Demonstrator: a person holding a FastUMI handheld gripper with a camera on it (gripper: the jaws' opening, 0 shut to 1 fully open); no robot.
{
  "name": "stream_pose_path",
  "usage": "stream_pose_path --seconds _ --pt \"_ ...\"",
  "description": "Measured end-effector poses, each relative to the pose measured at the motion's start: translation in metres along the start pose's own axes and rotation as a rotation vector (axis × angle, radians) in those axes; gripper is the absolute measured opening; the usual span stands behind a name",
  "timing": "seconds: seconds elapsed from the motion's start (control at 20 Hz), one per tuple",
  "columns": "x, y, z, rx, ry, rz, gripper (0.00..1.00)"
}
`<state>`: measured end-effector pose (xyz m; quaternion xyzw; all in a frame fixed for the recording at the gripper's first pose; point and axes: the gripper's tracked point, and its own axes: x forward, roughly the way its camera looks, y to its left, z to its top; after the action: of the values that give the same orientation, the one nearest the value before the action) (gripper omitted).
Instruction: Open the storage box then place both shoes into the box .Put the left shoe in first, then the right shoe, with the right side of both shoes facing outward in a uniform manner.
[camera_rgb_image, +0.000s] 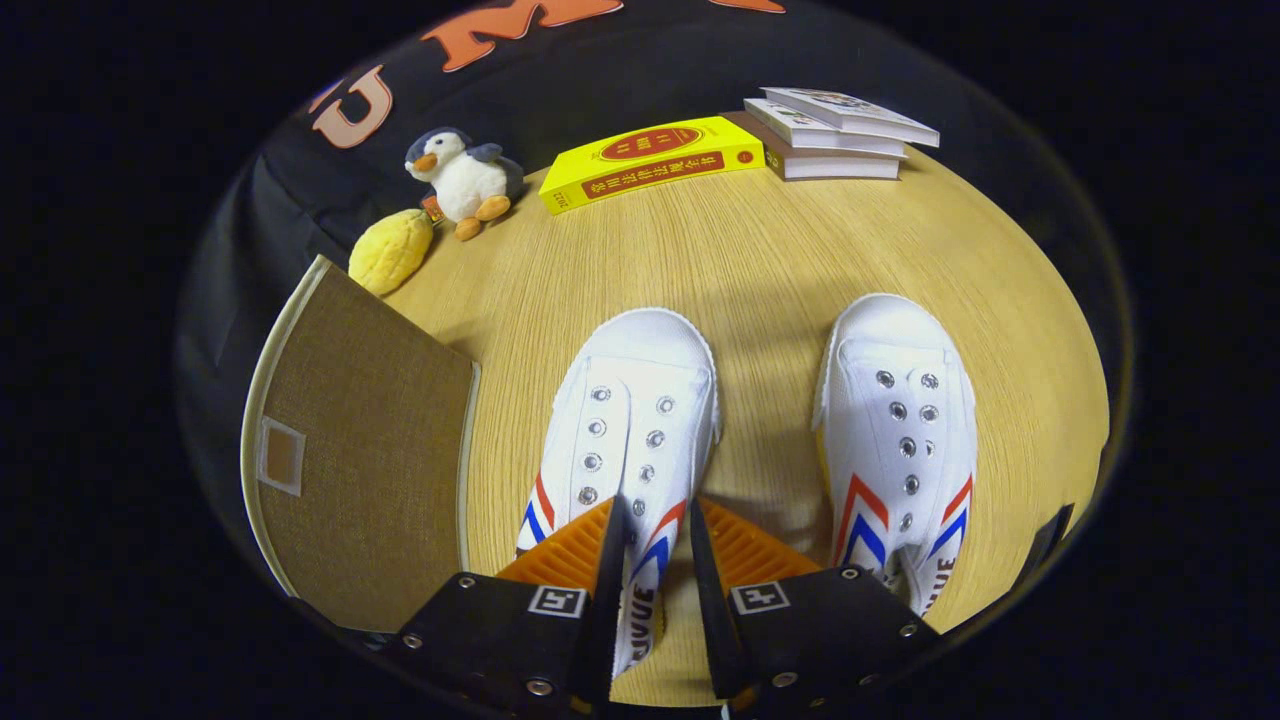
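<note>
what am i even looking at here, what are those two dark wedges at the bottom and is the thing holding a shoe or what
This picture comes from a wide-angle camera riding on a hand-held two-finger gripper, looking forward along its fingers. The two wedges at the bottom are those fingers.

They are closed on the right side wall of the nearer white shoe, pinching the canvas between them, so yes, it is held. A second white shoe stands beside it, untouched.

Both stand on a wooden table. Next to the held shoe is a brown fabric storage box; whether its lid is open I cannot tell. Beyond the shoes lie a plush penguin, a yellow plush toy, a yellow book and a stack of books.
</note>
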<state>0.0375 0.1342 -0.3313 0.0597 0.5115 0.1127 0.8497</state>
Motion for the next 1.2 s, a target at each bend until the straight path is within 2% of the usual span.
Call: stream_pose_path --seconds 0.15,0.35,0.45,0.6,0.65,0.8,1.2 --pt "0.001 -0.001 -0.001 0.026 0.016 0.020 0.36" --pt "0.002 -0.001 -0.001 0.060 -0.028 0.052 0.33" --pt "0.001 -0.002 -0.001 0.132 -0.040 0.093 0.25" --pt "-0.001 -0.002 0.002 0.336 -0.078 0.169 0.03" --pt "-0.004 -0.001 0.004 0.398 -0.084 0.186 0.01" --pt "-0.017 -0.002 0.015 0.390 -0.144 0.164 0.00" --pt "-0.089 0.028 0.068 0.374 -0.295 0.184 0.00"
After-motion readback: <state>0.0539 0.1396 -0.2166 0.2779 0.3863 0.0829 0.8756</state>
